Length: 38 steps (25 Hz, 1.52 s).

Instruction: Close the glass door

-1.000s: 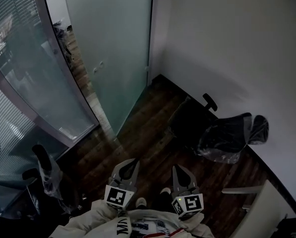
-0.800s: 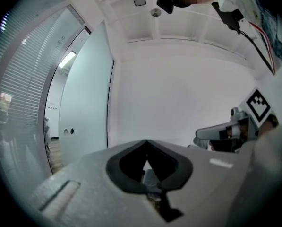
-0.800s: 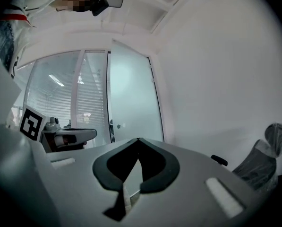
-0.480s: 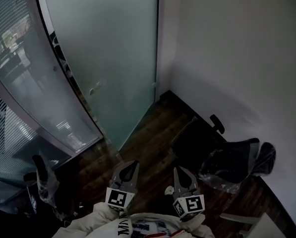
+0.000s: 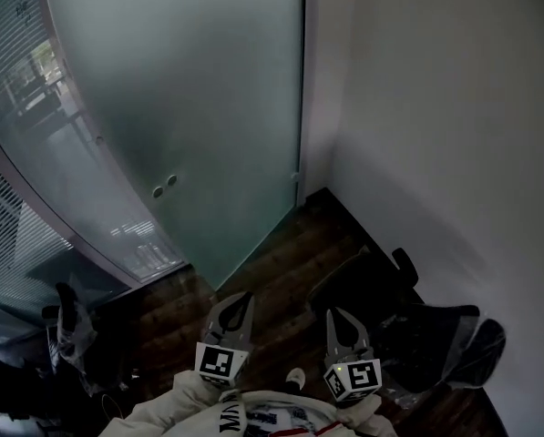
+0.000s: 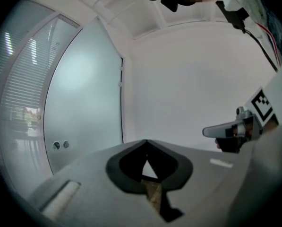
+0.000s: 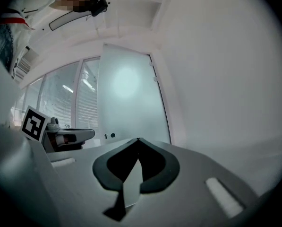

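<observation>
Closing in on door (image 5: 208,107), larger in view than a second ago.
Holding left gripper (image 5: 242,299) and right gripper (image 5: 336,317) shut, empty, near; still short of door at far left-centre, so no push yet.

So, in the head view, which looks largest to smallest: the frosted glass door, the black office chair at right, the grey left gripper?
1. frosted glass door
2. black office chair
3. left gripper, which nearness makes look bigger
</observation>
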Each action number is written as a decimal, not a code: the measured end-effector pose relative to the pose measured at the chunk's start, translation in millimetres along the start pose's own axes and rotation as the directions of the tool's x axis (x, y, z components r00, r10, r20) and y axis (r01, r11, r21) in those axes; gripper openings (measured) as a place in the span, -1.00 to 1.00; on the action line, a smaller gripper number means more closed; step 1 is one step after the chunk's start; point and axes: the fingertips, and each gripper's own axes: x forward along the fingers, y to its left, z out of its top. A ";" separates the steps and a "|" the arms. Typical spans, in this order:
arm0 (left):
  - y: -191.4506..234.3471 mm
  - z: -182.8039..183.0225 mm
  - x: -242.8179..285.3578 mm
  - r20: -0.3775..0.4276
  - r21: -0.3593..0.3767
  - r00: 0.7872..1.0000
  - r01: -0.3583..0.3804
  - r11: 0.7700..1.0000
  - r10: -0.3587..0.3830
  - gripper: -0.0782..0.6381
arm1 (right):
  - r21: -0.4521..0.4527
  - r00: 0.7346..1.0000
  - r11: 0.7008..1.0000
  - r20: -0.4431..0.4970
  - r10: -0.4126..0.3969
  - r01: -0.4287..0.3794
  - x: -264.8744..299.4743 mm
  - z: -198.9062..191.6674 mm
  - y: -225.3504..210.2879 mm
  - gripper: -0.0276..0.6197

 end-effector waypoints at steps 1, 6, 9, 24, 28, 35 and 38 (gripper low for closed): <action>-2.3 2.6 5.8 -0.012 -0.001 1.000 -0.008 1.000 0.008 -0.77 | 0.007 1.000 1.000 -0.006 0.017 -0.017 7.4 -2.0 -5.8 -0.90; 4.9 -2.7 10.2 -0.057 0.025 0.996 -0.072 0.997 0.073 -0.77 | 0.063 0.993 0.992 -0.037 0.108 -0.106 45.7 -18.2 -13.1 -0.90; 31.9 -20.6 -0.3 -0.081 0.030 0.983 -0.161 0.986 0.163 -0.77 | 0.087 0.981 0.980 -0.060 0.184 -0.179 69.2 -29.0 1.6 -0.90; 217.8 -27.9 8.6 -0.050 -0.012 0.944 -0.328 0.945 0.327 -0.78 | 0.018 0.926 0.932 -0.110 0.362 -0.363 244.9 -32.1 120.5 -0.90; 279.7 -27.2 10.9 -0.041 -0.005 0.929 -0.369 0.929 0.369 -0.77 | 0.000 0.907 0.914 -0.123 0.402 -0.405 297.6 -36.0 165.2 -0.90; 362.4 -40.9 -5.1 -0.024 -0.019 0.913 -0.408 0.913 0.408 -0.77 | 0.023 0.895 0.910 -0.170 0.412 -0.414 360.6 -51.5 227.3 -0.90; 388.0 -44.0 -12.8 -0.046 -0.031 0.910 -0.414 0.910 0.412 -0.77 | 0.014 0.900 0.917 -0.188 0.393 -0.398 380.5 -57.7 243.8 -0.90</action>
